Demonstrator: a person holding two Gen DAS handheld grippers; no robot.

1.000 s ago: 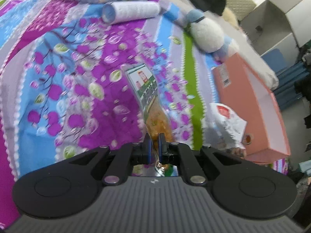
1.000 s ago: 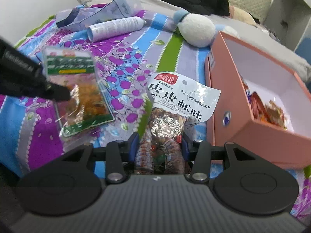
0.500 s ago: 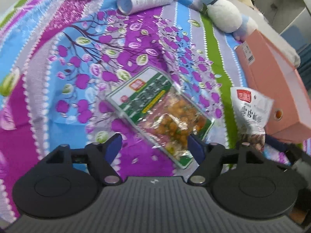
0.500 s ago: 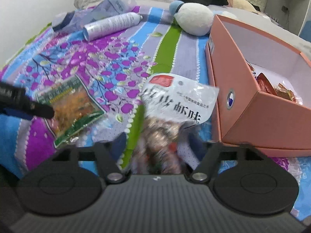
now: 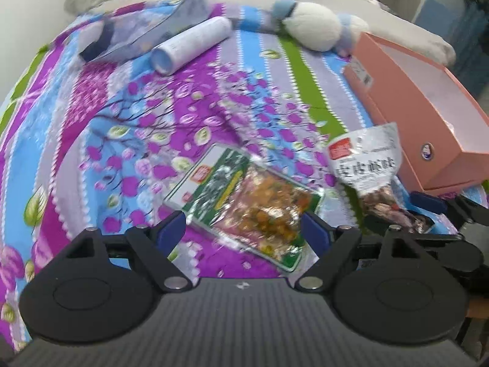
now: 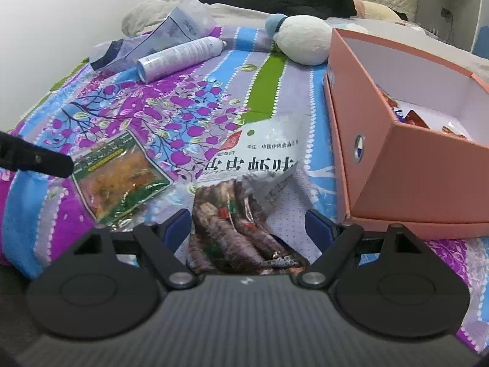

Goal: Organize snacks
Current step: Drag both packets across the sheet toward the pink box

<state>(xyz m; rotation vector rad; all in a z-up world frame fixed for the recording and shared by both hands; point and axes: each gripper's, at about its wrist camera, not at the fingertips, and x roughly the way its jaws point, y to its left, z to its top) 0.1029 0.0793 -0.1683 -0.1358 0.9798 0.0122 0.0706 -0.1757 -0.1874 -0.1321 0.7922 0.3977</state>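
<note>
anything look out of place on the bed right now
Two snack packets, the green one and the white one, lie loose on the bedspread instead of in the pink box, which already holds other snacks.

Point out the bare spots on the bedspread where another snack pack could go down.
Widest free patch: the flowered bedspread between the spray can and the green pack. Another runs along the green stripe between the plush toy and the white pack. Crowded: the strip from the green pack across the white pack to the pink box.
</note>
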